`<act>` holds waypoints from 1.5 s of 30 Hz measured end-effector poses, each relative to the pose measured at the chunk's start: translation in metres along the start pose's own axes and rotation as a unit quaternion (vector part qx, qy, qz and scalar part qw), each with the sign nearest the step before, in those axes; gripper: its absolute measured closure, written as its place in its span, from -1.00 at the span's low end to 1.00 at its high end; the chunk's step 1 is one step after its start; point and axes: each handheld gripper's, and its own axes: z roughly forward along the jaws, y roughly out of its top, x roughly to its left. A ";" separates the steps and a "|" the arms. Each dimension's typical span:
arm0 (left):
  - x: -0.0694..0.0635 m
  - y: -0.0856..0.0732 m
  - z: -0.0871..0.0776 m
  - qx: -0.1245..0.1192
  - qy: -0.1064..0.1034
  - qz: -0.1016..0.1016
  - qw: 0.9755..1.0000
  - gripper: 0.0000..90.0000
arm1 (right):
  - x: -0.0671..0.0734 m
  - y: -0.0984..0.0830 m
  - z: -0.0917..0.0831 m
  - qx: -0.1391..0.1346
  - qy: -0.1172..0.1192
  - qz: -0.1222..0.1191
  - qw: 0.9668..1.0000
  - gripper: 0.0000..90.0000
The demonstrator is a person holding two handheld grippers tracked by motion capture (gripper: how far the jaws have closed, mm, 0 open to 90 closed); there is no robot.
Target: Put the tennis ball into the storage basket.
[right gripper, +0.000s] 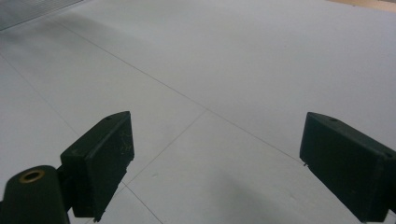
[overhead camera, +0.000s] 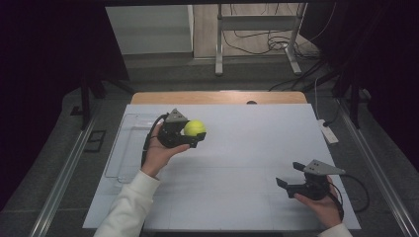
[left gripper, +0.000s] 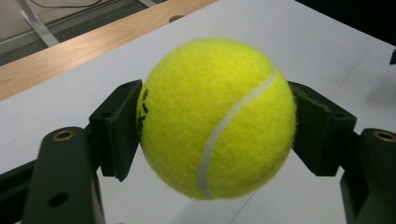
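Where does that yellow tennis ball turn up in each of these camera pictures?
High view: tennis ball left of centre, clamped in the left hand-held gripper.
Left gripper view: ball at centre, between both jaws.
Right gripper view: not in it.
Shared landmark: the white table surface.

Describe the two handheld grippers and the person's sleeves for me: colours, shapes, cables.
Both the left gripper and the right gripper are black, each topped by a grey three-cornered plate and trailing a black cable. Their jaws are blocky black pads on arms with brass-ringed holes. The person wears white sleeves.
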 end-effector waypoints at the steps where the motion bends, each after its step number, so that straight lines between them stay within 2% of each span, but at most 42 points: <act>1: 0.001 0.000 -0.001 -0.002 0.000 -0.002 1.000 -0.40 | 0.000 0.000 0.000 0.000 0.000 0.000 1.000 -0.77; 13: 0.011 0.001 -0.010 -0.016 0.011 -0.012 1.000 -0.40 | 0.000 0.000 0.000 0.002 0.000 -0.001 1.000 -0.77; 16: 0.016 0.000 -0.013 -0.018 0.022 -0.015 0.999 -0.40 | 0.000 0.000 0.000 0.002 -0.001 -0.001 1.000 -0.77; 28: 0.028 -0.001 -0.020 -0.028 0.036 -0.030 0.999 -0.40 | 0.000 -0.001 0.000 0.003 0.000 -0.001 1.000 -0.77; 45: 0.049 -0.005 -0.034 -0.042 0.062 -0.057 0.996 -0.40 | -0.001 -0.001 0.000 0.003 -0.001 -0.002 1.000 -0.77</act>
